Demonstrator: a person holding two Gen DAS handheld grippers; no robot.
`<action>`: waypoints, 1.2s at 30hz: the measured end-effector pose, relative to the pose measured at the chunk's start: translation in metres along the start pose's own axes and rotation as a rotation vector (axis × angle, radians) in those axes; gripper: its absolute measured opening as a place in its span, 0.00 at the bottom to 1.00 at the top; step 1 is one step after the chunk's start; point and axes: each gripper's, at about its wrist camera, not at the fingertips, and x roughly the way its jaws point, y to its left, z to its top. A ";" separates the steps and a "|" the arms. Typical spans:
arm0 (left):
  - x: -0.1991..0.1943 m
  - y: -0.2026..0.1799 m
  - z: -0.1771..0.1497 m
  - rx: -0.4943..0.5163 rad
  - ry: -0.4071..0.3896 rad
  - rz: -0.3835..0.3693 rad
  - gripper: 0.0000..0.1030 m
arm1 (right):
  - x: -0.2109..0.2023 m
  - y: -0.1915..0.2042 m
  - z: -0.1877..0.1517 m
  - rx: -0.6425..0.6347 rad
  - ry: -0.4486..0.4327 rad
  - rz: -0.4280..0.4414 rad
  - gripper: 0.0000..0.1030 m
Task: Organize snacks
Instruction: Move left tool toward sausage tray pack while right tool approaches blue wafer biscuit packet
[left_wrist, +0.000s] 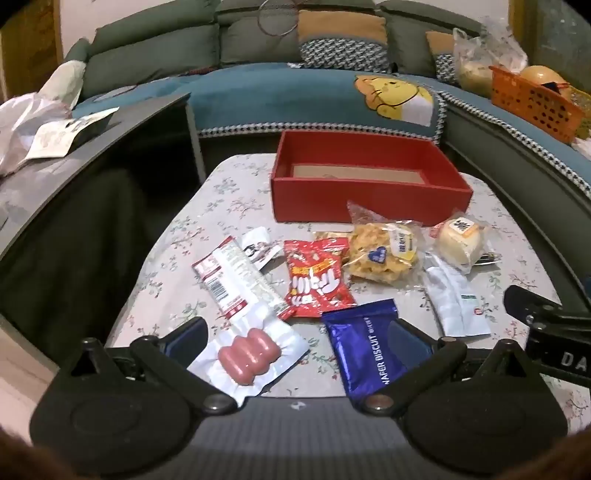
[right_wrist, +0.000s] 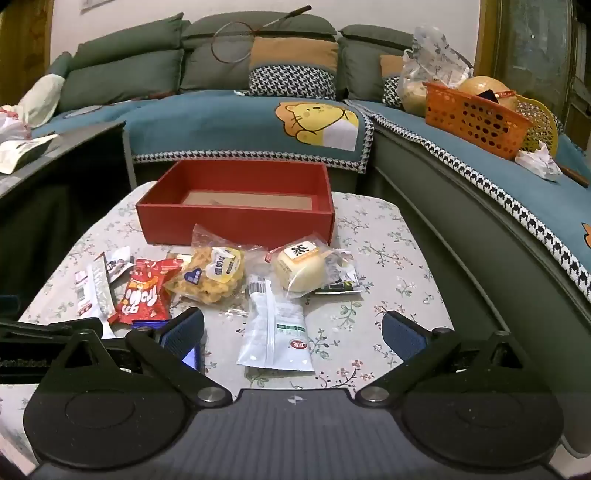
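Two grippers hang above the near edge of a small table (right_wrist: 388, 236) covered in a floral cloth, with a sofa (right_wrist: 221, 122) wrapping around its far and right sides. Largest on the table is a red box (right_wrist: 236, 221), open-topped and bare inside, sitting against the far edge. An orange basket (right_wrist: 472, 118) rests on the sofa seat off the far right corner. Snack packets lie scattered between the box and the near edge: a white pouch (right_wrist: 275, 328) near the middle, a blue wafer packet (left_wrist: 369, 354) and a sausage pack (left_wrist: 247, 354) at the near edge, a red packet (left_wrist: 317, 284) beside a clear bag of yellow crisps (right_wrist: 210, 277), a long striped stick packet (left_wrist: 236, 280) toward the left edge, and a wrapped bun (right_wrist: 299, 269) just before the box. The left gripper (left_wrist: 297, 332) stands with jaws wide over the sausage pack and wafer packet, holding nothing. The right gripper (right_wrist: 291, 328) is likewise spread wide and empty, the white pouch lying between its fingers.
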 end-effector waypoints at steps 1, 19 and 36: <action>0.001 0.001 -0.001 -0.005 0.001 0.002 1.00 | 0.001 0.000 0.000 -0.003 0.003 -0.001 1.00; 0.024 0.011 -0.006 -0.030 0.106 0.005 1.00 | 0.014 0.014 -0.004 -0.056 0.074 0.009 1.00; 0.029 0.010 -0.008 -0.031 0.124 -0.006 1.00 | 0.022 0.017 -0.005 -0.055 0.102 0.012 1.00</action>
